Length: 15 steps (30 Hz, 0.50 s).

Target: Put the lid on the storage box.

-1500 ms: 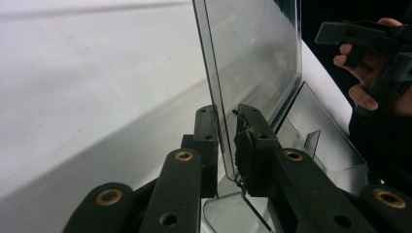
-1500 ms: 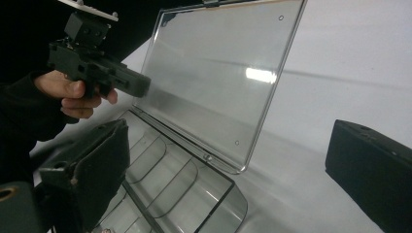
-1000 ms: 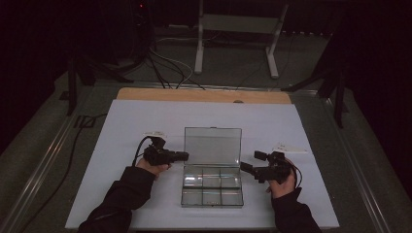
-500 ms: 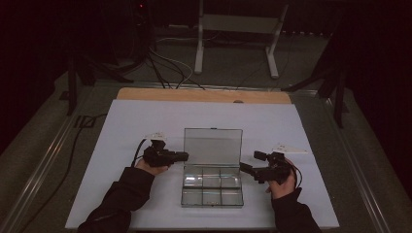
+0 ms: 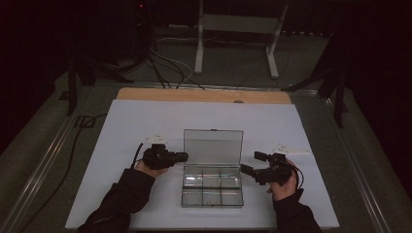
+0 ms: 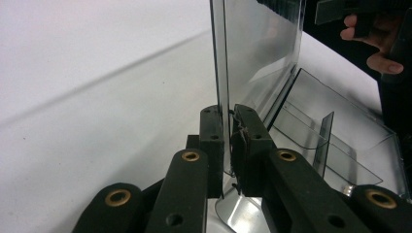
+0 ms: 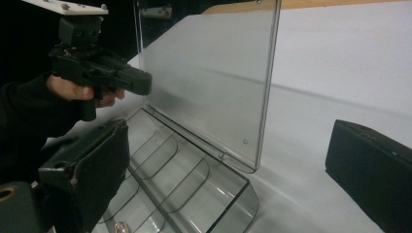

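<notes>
I'm seeing the table (image 5: pixel 145 121) carrying a clear compartment box (image 5: pixel 212 189) at 6 o'clock. Its lid (image 5: pixel 213 148) is standing upright because my left claw (image 5: pixel 180 157) is clamping the lid's 9 o'clock edge. Right claw (image 5: pixel 252 162) is waiting at 3 o'clock, jaws wide apart, holding nothing, probably ready to load.

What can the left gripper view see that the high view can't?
The left gripper view alone shows the left gripper pinching the edge of the clear box's upright lid between its jaws. The high view alone shows the whole white table, both sleeves, and cables on the floor behind. Both show the clear box, its open lid and the right gripper.
</notes>
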Motion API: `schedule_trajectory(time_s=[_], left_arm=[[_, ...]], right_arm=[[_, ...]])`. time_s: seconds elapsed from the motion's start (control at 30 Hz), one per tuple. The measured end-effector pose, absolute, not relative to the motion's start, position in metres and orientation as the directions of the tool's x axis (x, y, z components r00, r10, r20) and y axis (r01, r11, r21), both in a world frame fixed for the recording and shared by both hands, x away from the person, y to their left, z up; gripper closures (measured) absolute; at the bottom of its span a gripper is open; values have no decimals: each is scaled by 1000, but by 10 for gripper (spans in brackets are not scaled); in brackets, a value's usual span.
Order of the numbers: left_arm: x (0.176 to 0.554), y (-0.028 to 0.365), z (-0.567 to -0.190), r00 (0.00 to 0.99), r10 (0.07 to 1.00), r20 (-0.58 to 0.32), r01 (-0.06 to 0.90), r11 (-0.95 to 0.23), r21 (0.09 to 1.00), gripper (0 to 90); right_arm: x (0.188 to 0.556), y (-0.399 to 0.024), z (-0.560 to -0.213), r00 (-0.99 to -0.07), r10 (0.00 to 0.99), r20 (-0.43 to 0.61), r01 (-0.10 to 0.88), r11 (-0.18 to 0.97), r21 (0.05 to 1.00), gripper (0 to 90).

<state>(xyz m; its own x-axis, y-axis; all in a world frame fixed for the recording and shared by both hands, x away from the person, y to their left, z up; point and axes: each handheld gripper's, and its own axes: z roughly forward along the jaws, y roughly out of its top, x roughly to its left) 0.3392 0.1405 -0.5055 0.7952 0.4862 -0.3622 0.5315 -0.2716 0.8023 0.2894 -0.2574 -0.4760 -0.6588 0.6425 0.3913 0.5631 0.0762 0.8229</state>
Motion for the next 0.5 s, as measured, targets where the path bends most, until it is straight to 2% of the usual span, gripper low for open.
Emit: schedule_trajectory(time_s=[0.37,0.5], left_arm=[[334,140,-506,819,492,-294,473,-290,832,858],[332,139,-505,833,489,-257,440,-305,845,858]], right_arm=[[283,-254,-474,-659,652,376,573,110,812,22],[282,-253,-473,-641,647,411,601,91,794,57]])
